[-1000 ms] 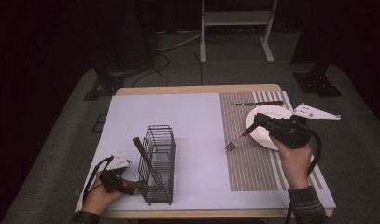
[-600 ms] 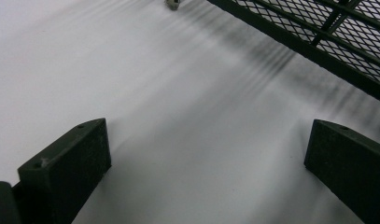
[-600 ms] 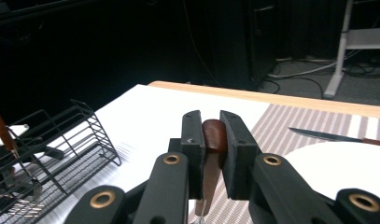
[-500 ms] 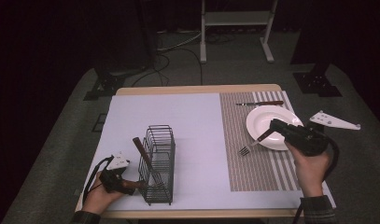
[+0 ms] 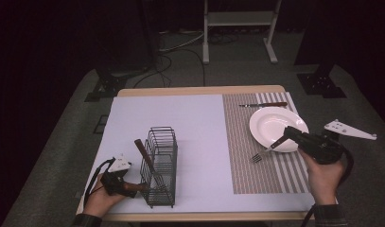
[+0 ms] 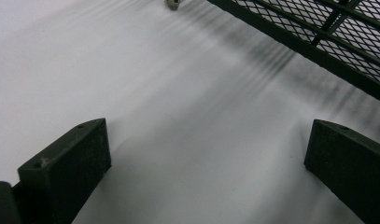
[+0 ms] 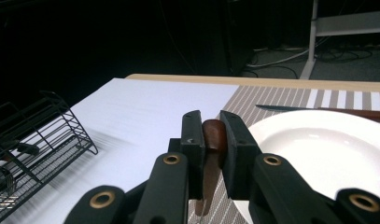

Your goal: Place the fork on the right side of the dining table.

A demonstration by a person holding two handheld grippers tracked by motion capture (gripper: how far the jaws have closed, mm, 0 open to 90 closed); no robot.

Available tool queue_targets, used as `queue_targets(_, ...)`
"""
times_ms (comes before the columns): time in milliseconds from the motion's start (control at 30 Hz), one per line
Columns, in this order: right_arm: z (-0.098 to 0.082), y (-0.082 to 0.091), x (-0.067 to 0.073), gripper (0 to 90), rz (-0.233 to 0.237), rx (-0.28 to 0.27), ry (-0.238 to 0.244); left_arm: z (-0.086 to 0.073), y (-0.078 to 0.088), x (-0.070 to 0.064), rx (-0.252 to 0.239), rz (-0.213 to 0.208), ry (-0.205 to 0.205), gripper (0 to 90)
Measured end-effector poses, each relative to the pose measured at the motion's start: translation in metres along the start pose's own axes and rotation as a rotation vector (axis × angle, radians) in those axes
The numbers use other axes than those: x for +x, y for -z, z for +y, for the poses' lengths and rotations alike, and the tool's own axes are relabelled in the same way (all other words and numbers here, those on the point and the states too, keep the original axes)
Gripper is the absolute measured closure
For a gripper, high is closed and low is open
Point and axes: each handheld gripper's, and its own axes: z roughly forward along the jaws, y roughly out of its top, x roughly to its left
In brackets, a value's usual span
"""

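White mat (image 5: 199, 137): right tongs (image 5: 285, 137) clench fork (image 5: 265, 152) beside plate (image 5: 270, 124); left tongs (image 6: 201, 168) released near wire caddy (image 5: 161, 163).

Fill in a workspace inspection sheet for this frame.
Surface: wooden table, pale sheet, striped placemat at right.
Job's things: wooden-handled fork; white round plate; black wire rack holding a brown-handled utensil.
Clutter: wooden-handled knife beyond the plate.
Grippers: right gripper shut on the fork's handle; left gripper open, low beside the rack.
Cables: black cable loops off the left gripper.
Surroundings: dark floor, white stand, floor cables.
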Motion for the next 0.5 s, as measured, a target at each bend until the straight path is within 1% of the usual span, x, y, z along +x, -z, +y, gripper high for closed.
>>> queue_targets(167,-0.0038,0.0011,-0.0022,80.2,-0.006,0.007,-0.011,0.0000,0.0000,0.0000,0.000,0.000,0.000,0.0)
queue_targets(333,-0.0045,0.0024,-0.0035,79.9,-0.012,0.009,-0.009,0.0000,0.0000,0.0000,0.000,0.000,0.000,0.0)
queue_targets(500,-0.0057,0.0042,-0.0056,78.4,-0.045,0.014,0.003,0.0000,0.0000,0.0000,0.000,0.000,0.000,0.0)
